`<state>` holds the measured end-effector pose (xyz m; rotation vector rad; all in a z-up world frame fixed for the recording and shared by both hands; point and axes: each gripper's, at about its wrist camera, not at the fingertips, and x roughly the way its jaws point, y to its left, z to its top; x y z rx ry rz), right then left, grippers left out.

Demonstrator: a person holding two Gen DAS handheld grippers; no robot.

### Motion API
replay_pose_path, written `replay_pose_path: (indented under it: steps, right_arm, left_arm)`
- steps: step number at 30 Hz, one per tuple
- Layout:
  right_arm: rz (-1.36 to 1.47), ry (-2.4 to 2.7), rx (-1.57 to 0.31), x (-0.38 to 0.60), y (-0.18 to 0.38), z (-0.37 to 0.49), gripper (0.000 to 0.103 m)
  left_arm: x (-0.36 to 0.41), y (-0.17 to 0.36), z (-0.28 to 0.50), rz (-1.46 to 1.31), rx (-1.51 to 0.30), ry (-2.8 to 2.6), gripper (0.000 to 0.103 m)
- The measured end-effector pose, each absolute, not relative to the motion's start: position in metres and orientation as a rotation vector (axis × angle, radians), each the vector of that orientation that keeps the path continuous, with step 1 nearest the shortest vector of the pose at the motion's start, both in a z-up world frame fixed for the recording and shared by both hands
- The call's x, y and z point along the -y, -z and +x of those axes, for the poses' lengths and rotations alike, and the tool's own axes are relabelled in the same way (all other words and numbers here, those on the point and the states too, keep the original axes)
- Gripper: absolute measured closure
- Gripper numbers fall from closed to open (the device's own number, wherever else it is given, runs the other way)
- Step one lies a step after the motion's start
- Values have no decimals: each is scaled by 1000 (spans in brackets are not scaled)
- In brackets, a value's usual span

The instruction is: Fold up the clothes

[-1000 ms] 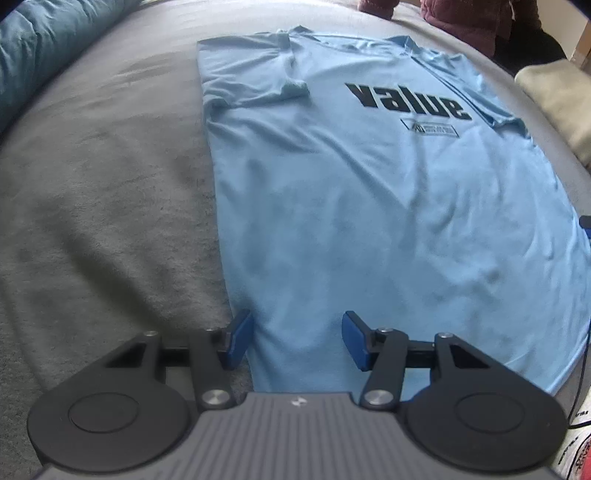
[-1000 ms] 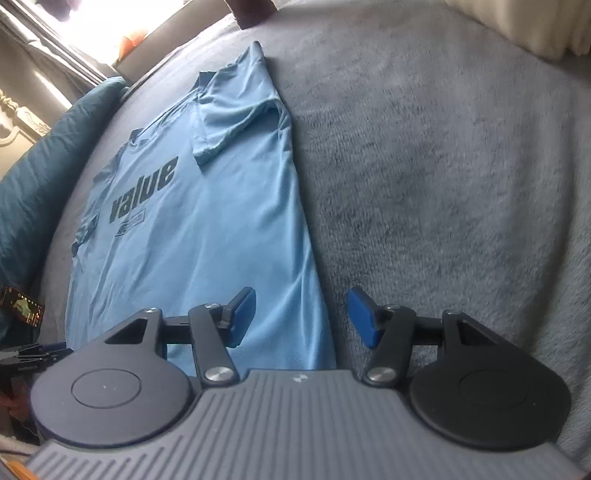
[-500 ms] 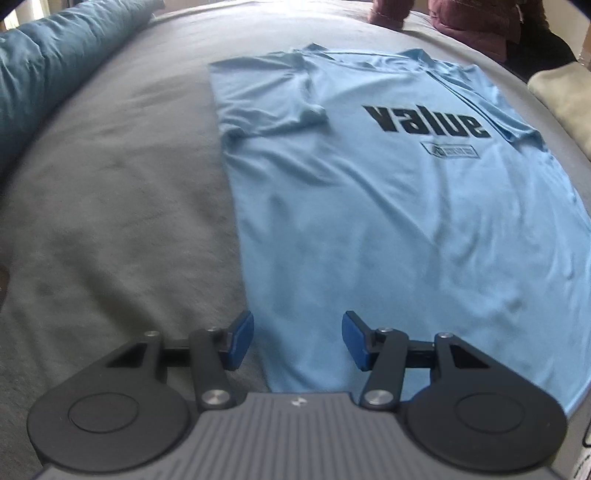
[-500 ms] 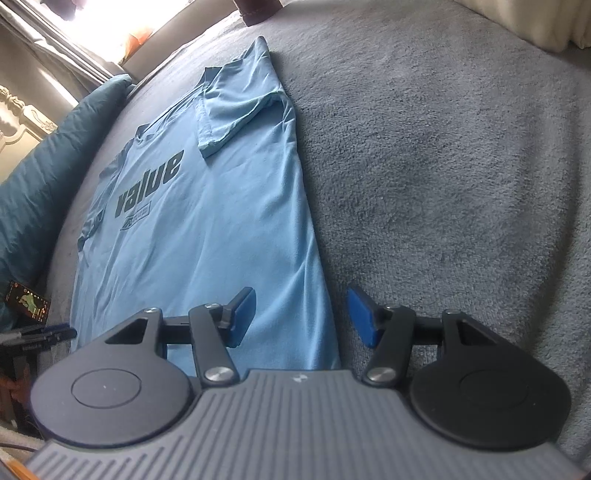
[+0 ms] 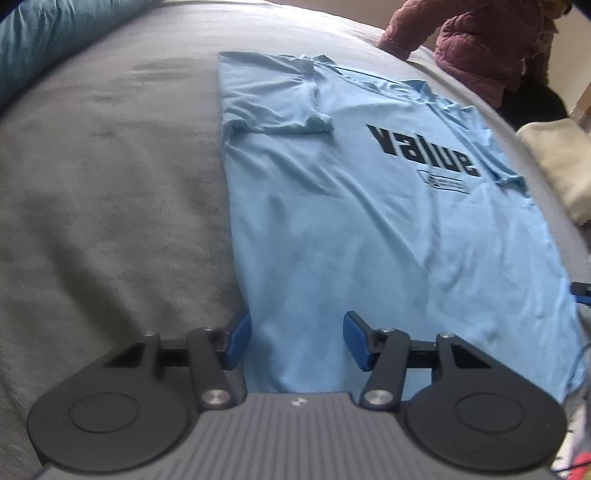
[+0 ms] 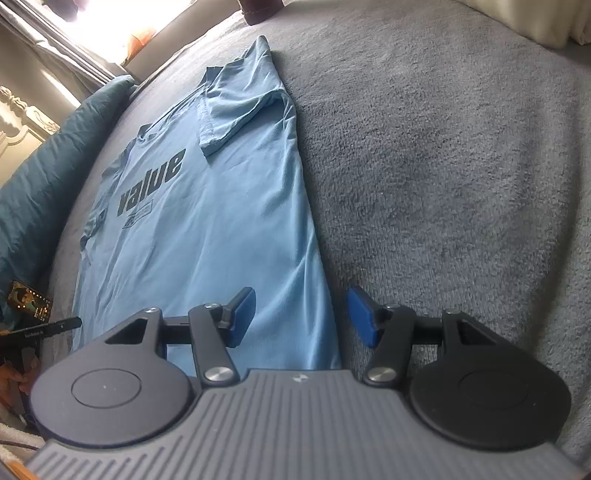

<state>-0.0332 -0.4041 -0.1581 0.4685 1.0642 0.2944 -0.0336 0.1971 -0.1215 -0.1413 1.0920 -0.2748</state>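
A light blue T-shirt (image 5: 369, 221) printed "value" lies flat on a grey blanket (image 5: 110, 203), both sleeves folded inward. My left gripper (image 5: 295, 341) is open, straddling the shirt's bottom left corner at the hem. In the right wrist view the same shirt (image 6: 214, 221) runs away from me; my right gripper (image 6: 301, 317) is open, straddling its bottom right corner, with the shirt's side edge between the blue pads. Neither gripper holds cloth.
A teal pillow (image 5: 48, 33) lies at the far left, also seen in the right wrist view (image 6: 44, 177). A person in a maroon jacket (image 5: 480, 40) sits beyond the shirt's collar. A cream blanket (image 5: 554, 166) lies at the right. Grey blanket (image 6: 443, 166) spreads right of the shirt.
Both grippers have stayed open at the hem corners. The left view has shifted, so the shirt sits more to the right and farther in view. The right view has barely changed.
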Motion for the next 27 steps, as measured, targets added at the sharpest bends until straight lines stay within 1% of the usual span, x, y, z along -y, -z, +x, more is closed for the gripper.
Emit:
replay_pose_path:
  steps: [8, 15, 19, 21, 24, 25, 26, 27]
  right_arm:
    - [562, -359, -1099, 409, 163, -38, 47]
    - [667, -411, -1149, 420, 171, -49, 48]
    - [774, -434, -1207, 431, 180, -65, 48]
    - [809, -444, -1227, 436, 184, -74, 49]
    - [844, -463, -1268, 439, 187, -84, 51]
    - [852, -470, -1284, 439, 188, -88, 51]
    - [838, -483, -1303, 437, 189, -91, 53]
    - [823, -495, -1322, 434, 189, -94, 55]
  left_arm:
    - [-230, 132, -63, -341, -1223, 417, 48]
    - [-235, 143, -90, -403, -1324, 526, 49]
    - [-231, 147, -103, -385, -1356, 562, 49]
    - [-232, 147, -107, -402, -1359, 572, 53]
    - [-232, 149, -110, -432, -1368, 603, 61]
    - [-231, 150, -110, -435, -1375, 613, 65]
    - [-229, 152, -111, -427, -1390, 620, 69]
    - [-226, 153, -112, -402, -1396, 624, 69]
